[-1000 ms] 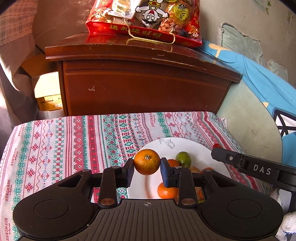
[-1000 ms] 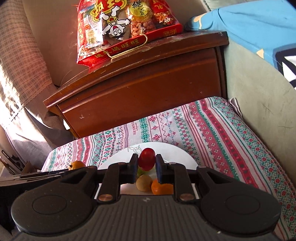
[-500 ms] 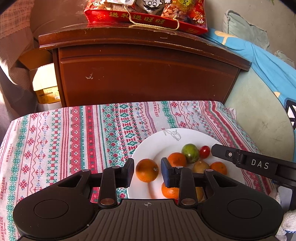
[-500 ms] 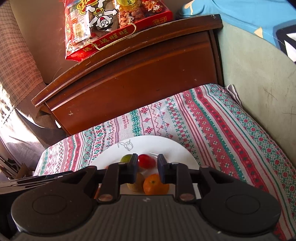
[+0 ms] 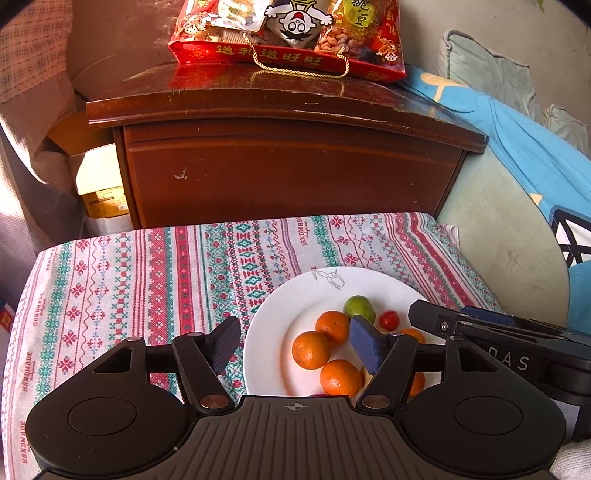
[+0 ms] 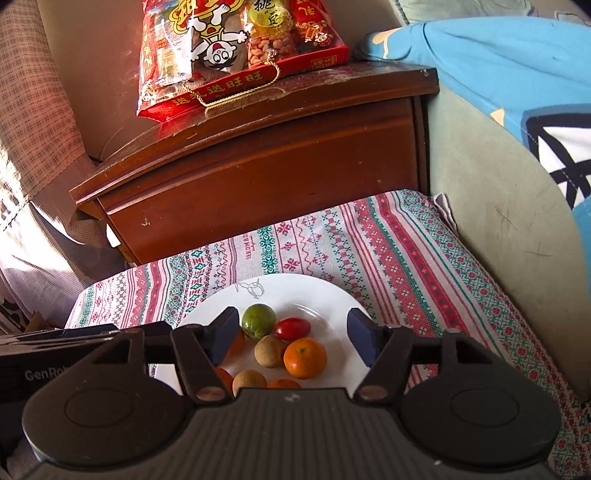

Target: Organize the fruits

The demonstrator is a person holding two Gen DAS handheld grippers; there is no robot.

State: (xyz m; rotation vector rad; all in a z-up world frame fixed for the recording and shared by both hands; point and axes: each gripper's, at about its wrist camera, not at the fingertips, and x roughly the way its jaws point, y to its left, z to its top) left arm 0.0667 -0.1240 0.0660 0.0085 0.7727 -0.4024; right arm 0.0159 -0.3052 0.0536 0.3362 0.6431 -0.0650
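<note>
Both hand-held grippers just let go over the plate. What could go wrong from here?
1. The fruit sits loosely piled on the white plate; the small red fruit and the orange are round and may roll if nudged.
2. The left hand-held gripper and right hand-held gripper, jaws just opened and empty, hang close together over the plate and might clip each other.
3. The plate rests on soft patterned cloth; a knock might shift it.

A table draped in a patterned cloth point(image 5: 155, 280) carried one white plate point(image 5: 295, 295), which sat toward the cloth's right side in the left wrist view. Behind it stood a dark wooden cabinet point(image 5: 288, 177), and a red snack bag point(image 5: 291, 33) lay on the cabinet's top.
</note>
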